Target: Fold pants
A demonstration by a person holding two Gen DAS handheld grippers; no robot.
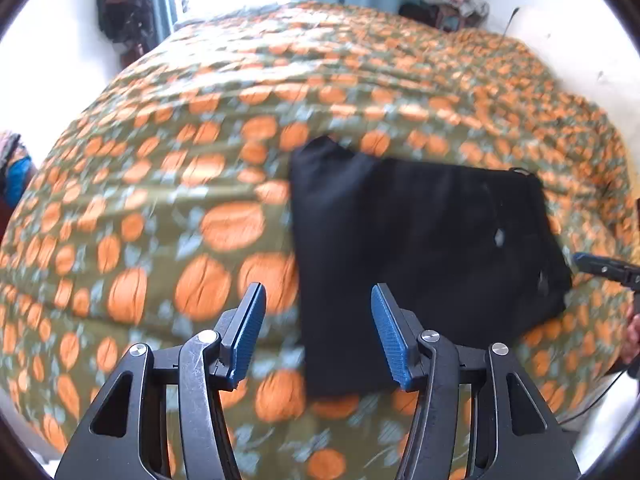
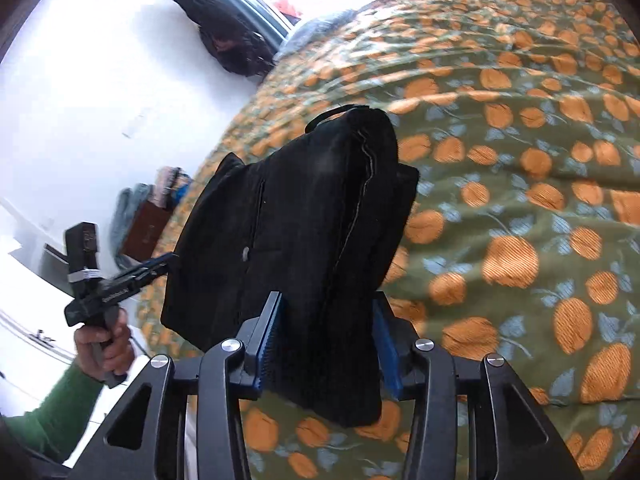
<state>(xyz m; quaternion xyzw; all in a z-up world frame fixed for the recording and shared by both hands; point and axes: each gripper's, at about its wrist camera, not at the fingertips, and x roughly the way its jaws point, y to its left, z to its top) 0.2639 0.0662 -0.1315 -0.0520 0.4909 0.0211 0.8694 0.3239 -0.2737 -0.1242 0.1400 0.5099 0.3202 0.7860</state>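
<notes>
While one pair of folded black pants (image 2: 304, 216) hangs above the bed (image 2: 520, 160), my right tongs (image 2: 328, 344) clamp its thick edge. My left tongs (image 1: 318, 332) stand open with nothing between them, beside the bundle. Two tongs, one garment.

Each gripper is a black frame of angled struts with triangular cut-outs, its joints pinned by round silver screws. The left gripper (image 1: 318, 332) carries two ribbed blue pads (image 1: 249, 330) on black fingers, and the right gripper (image 2: 326, 344) has the same blue pads (image 2: 269, 344). The person's left hand (image 2: 105, 346) comes out of a green sleeve (image 2: 52, 412).
</notes>
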